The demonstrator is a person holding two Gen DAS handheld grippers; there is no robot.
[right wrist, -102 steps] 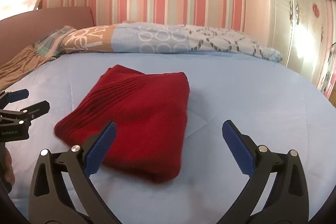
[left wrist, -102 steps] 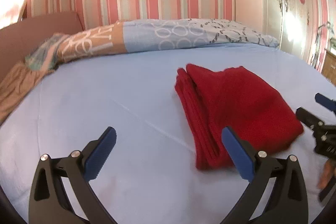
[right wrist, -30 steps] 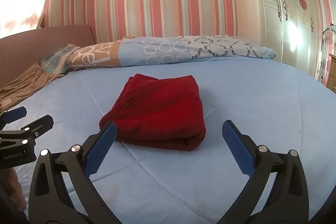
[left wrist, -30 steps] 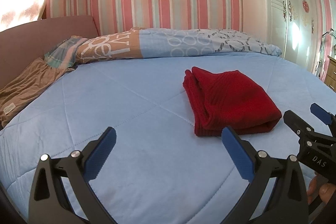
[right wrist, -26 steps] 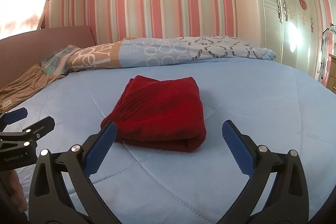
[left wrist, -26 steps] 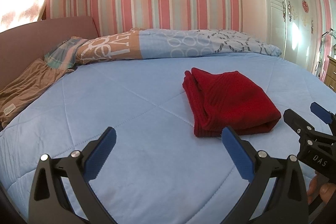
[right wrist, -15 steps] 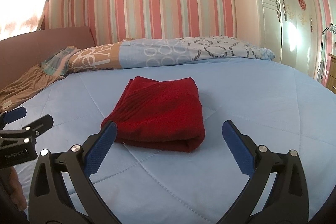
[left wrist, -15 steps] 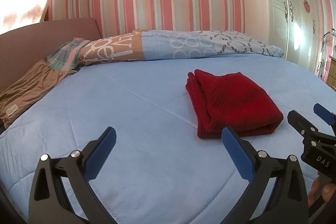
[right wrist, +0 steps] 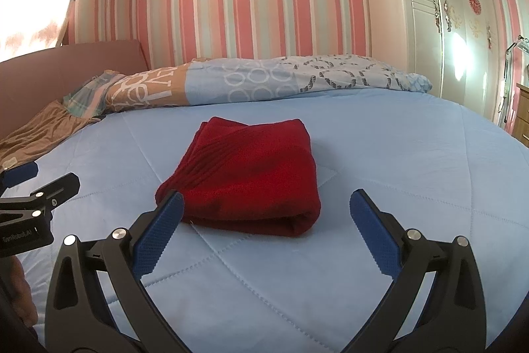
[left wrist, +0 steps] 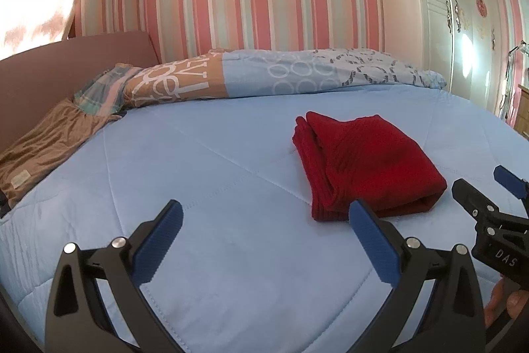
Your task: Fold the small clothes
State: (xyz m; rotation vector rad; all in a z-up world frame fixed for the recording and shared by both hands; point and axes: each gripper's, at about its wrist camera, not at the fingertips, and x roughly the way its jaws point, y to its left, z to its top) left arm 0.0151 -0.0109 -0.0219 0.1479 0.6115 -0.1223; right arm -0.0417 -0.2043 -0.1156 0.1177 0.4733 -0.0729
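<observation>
One red garment [right wrist: 251, 174] lies folded in a compact stack mid-bed [right wrist: 396, 154], nothing gripping it. Since 3 s ago I've pulled both grippers back & up; fold looks done imo. Left gripper [left wrist: 264, 237] & right gripper [right wrist: 264, 220]: fingers wide, empty. Text: "DAS" on right gripper body, "GenRobot.AI" on left; quilt [right wrist: 264, 85] lettering unreadable.

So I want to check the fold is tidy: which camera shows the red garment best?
The right wrist view: the red garment lies centred ahead of the open right gripper, its folded front edge fully visible. The left wrist view shows it off to the right, obliquely, its near corner hidden behind a finger.
</observation>
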